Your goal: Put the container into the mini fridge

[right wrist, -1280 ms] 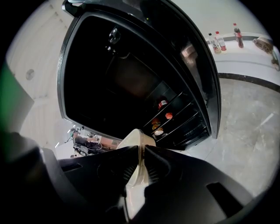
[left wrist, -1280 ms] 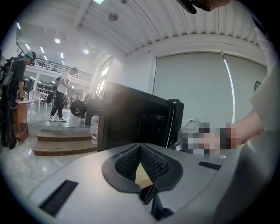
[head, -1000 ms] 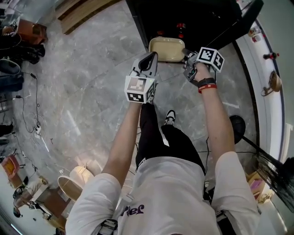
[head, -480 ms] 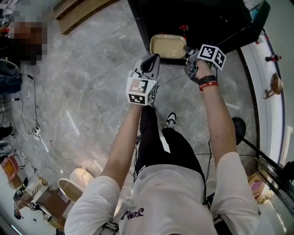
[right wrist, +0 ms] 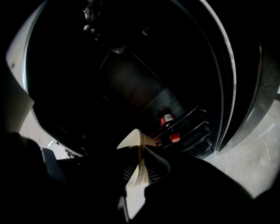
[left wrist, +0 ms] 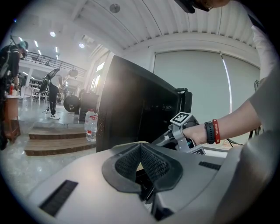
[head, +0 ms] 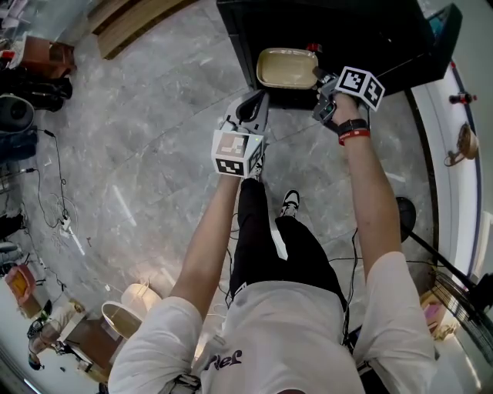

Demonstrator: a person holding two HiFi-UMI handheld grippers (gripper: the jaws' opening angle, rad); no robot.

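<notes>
In the head view the beige container [head: 286, 68] hangs at the mouth of the black mini fridge [head: 339, 31]. My right gripper [head: 317, 77] is shut on its right rim. The right gripper view shows the rim [right wrist: 139, 159] pinched between the dark pads, with the dark fridge interior [right wrist: 131, 87] beyond. My left gripper [head: 258, 96] is just left of and below the container, apart from it, with its jaws shut on nothing. In the left gripper view the pads [left wrist: 127, 162] meet, and the fridge [left wrist: 135, 109] stands ahead.
A red can [right wrist: 166, 119] and a red-capped bottle [right wrist: 174, 138] sit in the fridge's shelves. Wooden steps [head: 131, 19] lie at the far left, cables [head: 58, 208] trail over the marble floor. A white ledge [head: 443, 185] runs along the right. Water bottles [left wrist: 91, 127] stand by the fridge.
My right gripper has carried the container further toward the fridge opening. The left gripper has also shifted slightly that way, still shut.
</notes>
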